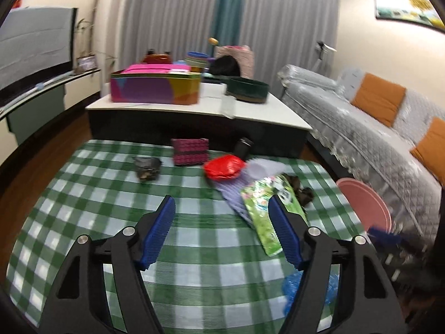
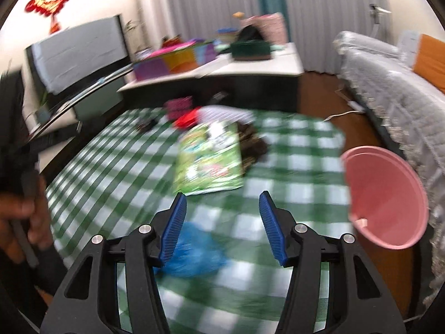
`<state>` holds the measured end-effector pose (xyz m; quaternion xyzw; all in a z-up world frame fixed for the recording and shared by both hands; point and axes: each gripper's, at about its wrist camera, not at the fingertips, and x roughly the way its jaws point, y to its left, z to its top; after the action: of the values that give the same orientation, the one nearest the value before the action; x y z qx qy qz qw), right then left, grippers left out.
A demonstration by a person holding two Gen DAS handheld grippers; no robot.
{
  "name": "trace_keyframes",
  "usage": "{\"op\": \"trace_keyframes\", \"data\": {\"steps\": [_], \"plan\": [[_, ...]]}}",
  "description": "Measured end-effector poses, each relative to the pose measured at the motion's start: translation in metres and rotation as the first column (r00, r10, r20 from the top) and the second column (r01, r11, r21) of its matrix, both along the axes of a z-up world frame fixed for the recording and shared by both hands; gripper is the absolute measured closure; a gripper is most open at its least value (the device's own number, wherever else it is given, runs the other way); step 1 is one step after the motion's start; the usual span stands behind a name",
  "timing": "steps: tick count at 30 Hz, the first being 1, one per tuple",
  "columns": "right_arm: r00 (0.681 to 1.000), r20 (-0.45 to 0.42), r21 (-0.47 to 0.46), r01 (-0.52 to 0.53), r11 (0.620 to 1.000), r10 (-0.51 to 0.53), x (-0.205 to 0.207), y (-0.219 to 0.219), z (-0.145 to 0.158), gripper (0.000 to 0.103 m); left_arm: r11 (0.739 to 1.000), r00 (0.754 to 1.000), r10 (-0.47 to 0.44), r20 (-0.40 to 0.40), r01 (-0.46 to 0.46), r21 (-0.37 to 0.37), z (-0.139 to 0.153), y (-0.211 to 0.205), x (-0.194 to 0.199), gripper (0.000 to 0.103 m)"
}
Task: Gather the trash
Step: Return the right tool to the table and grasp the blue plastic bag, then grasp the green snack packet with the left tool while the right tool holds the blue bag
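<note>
Both grippers hang over the checked cloth (image 1: 83, 194), each with its jaws apart and nothing between them. The left gripper (image 1: 222, 228) points at bare cloth — the green packet (image 1: 258, 206) lies just right of it, on a lilac sheet (image 1: 236, 194). Beyond the packet sit a red wrapper (image 1: 224, 167), a dark scrap (image 1: 147, 167) and a brown clump (image 1: 303, 192). The right gripper (image 2: 222, 222) stands nearer than the packet (image 2: 211, 158), a blue bag (image 2: 194, 253) under its left finger. The pink bin (image 2: 386, 197) stands right of the packet, off the cloth's edge.
</note>
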<state>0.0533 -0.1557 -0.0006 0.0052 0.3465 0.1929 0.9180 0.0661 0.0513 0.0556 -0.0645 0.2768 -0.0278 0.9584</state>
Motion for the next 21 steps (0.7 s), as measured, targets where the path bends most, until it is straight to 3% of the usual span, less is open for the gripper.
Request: {"op": "trace_keyframes", "data": {"steps": [10,13,14,21], "plan": [[0.978,-0.154,0.017,-0.137,0.990,0.138,0.004,0.037,-0.045,0.044,1.000,1.000,0.014,-0.013,-0.014,0.004,-0.007,0.003,0.010,0.035],[0.970,-0.191,0.011,-0.152,0.988,0.152,0.008,0.039,-0.053,0.060,1.000,1.000,0.004,-0.021,-0.004,0.004,-0.011,0.000,0.014,0.035],[0.966,-0.204,0.017,-0.160,0.987,0.160,0.010,0.038,-0.055,0.073,1.000,1.000,0.002,-0.026,-0.002,0.002,-0.014,-0.002,0.016,0.035],[0.980,-0.179,0.030,-0.080,0.996,0.084,0.023,0.018,-0.050,0.082,1.000,0.996,-0.026,-0.081,0.025,-0.017,-0.035,-0.016,0.036,0.040]]}}
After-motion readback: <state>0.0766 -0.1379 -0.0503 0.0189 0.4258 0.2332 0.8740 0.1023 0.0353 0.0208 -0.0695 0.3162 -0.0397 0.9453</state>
